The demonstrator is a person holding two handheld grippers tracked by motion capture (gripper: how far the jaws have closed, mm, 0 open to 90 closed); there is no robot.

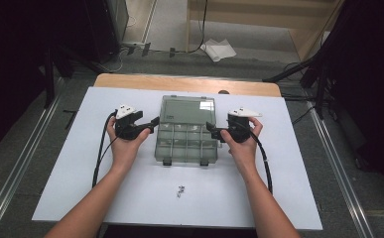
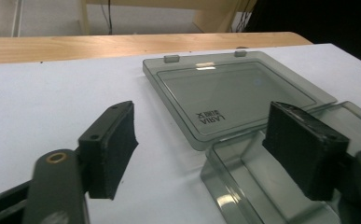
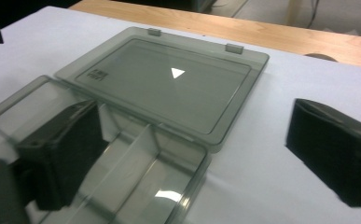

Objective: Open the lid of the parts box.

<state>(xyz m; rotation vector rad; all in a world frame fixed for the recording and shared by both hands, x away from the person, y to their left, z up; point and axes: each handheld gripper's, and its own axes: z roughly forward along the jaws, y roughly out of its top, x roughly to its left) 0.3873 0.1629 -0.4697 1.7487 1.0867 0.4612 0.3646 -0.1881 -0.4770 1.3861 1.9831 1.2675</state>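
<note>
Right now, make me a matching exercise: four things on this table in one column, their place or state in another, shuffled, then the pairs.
1. lid
2. tray
3. left gripper
4. right gripper

a. open, at the box's right edge
b. lying flat open, far side
c. open, at the box's left edge
d. clear compartments, nothing in them, near side

Pairs: 1-b, 2-d, 3-c, 4-a

Black tools [image 1: 155, 122] with white top plates, black cables.

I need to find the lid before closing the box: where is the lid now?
In the high view the lid lies open and flat on the white table cover, behind the compartment box, between the left hand-held gripper and the right hand-held gripper.
</note>
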